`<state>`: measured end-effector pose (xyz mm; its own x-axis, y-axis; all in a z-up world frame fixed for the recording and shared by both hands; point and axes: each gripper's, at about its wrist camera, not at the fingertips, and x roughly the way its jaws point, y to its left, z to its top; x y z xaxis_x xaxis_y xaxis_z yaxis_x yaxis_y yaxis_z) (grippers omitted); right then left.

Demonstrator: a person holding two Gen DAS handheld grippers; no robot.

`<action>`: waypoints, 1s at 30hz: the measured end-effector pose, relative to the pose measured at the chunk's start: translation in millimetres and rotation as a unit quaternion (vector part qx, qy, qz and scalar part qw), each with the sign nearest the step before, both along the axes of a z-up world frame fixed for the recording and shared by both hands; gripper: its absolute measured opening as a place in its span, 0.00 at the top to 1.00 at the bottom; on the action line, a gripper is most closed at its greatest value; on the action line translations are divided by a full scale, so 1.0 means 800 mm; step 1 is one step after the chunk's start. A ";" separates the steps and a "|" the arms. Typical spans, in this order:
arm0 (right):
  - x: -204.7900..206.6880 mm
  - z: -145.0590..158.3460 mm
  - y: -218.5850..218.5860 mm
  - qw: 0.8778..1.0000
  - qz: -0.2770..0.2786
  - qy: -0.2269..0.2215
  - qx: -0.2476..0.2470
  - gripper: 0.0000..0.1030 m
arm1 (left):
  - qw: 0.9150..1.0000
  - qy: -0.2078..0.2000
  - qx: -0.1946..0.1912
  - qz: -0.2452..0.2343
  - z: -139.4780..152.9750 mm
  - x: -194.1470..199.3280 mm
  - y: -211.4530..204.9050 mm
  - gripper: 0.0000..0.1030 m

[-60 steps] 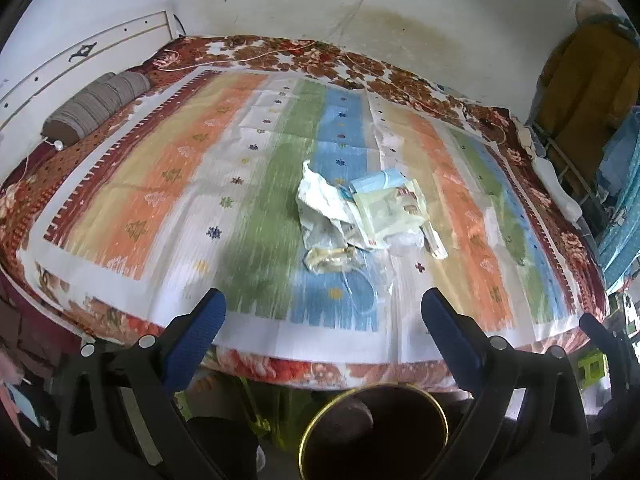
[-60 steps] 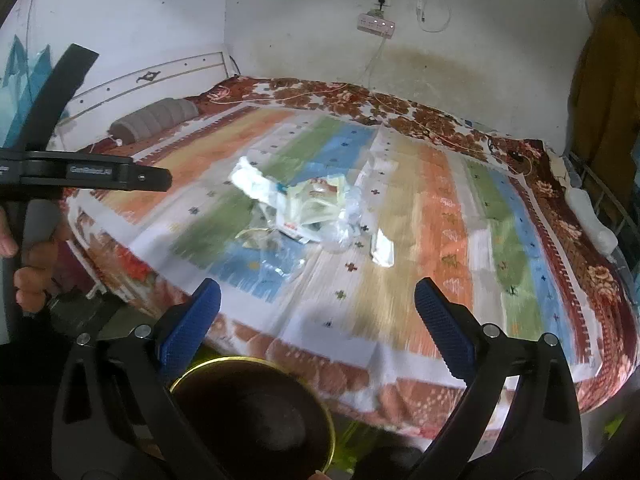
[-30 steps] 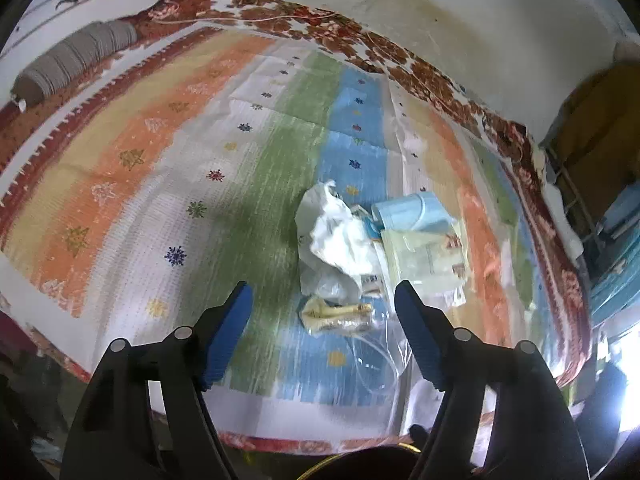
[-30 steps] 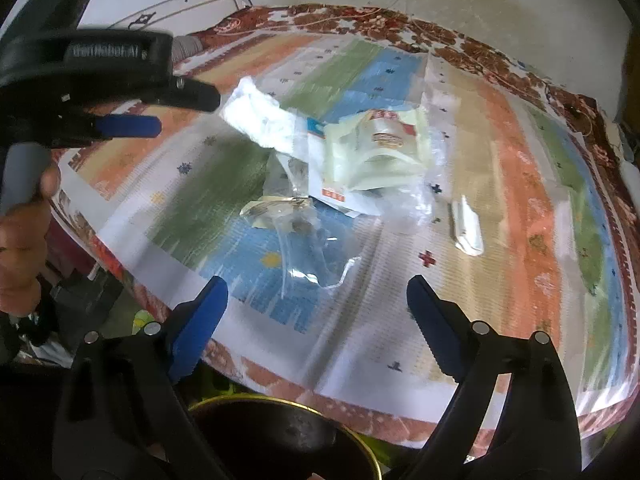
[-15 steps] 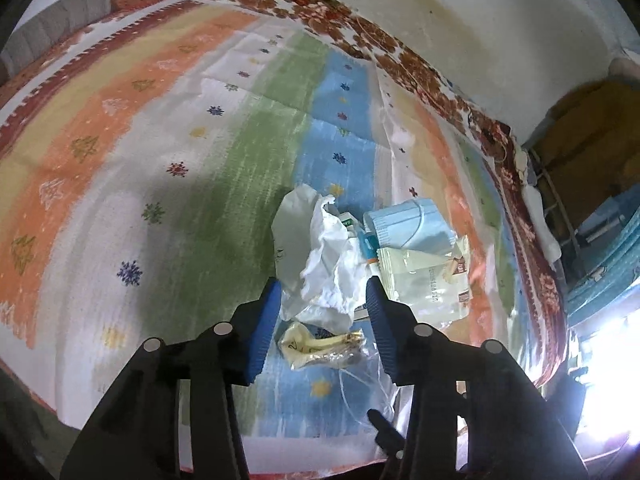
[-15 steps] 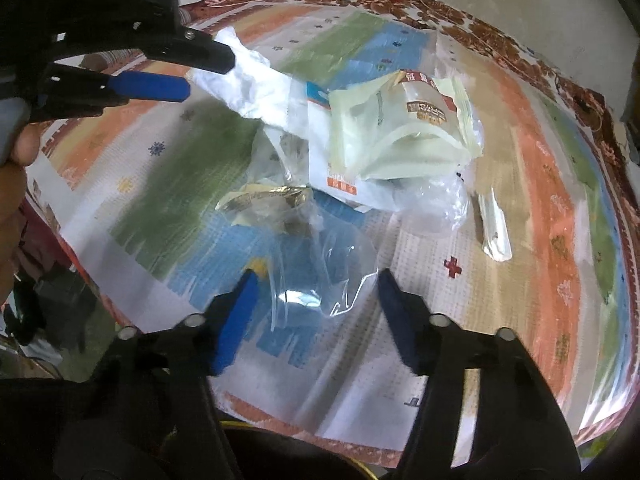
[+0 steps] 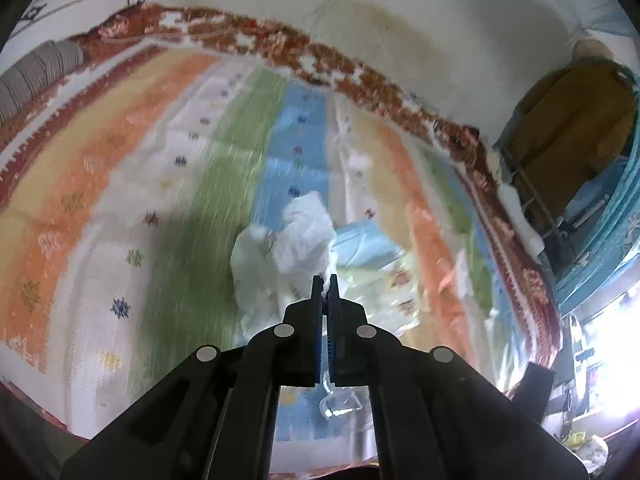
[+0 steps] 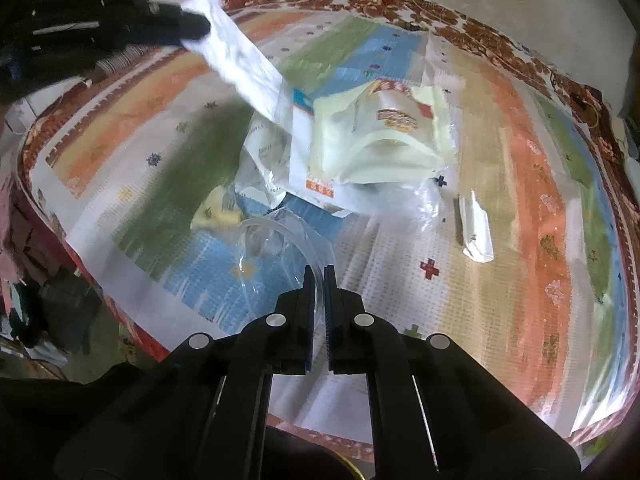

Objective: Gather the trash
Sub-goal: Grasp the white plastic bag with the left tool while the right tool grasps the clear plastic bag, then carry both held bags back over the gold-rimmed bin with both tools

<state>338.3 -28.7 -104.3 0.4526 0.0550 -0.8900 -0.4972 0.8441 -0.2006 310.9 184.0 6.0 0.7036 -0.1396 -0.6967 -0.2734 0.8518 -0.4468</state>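
Your left wrist view looks forward along its fingers, close above the striped bedspread (image 7: 192, 208), wall at 12 o'clock. Your right wrist view looks down from the bed's near edge. Both share the white plastic bag (image 7: 296, 240) (image 8: 244, 68) and surrounding litter.

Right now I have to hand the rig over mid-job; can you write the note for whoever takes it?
Left gripper: shut on the white plastic bag, which is pulled up off the bed.
Right gripper: shut on the clear plastic wrap near the bed's front edge.
On the striped bedspread in the pile: cream snack pouch, yellow wrapper, blue packet; a small white wrapper lies apart to the right.
Done: two pieces gripped, neither binned yet.
Left: drop both in the bin, then collect the rest.
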 end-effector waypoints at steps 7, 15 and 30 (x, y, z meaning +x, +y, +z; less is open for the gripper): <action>0.002 0.031 -0.015 1.000 -0.008 -0.006 0.029 0.97 | 1.000 -0.029 0.010 0.001 0.034 -0.017 -0.005 0.99; -0.001 0.062 -0.033 0.998 -0.023 -0.008 0.059 0.97 | 0.999 -0.037 0.008 -0.013 0.051 -0.035 -0.016 0.99; -0.039 0.150 -0.082 0.988 -0.059 -0.041 0.133 0.97 | 0.997 -0.062 0.008 -0.051 0.096 -0.085 -0.060 0.99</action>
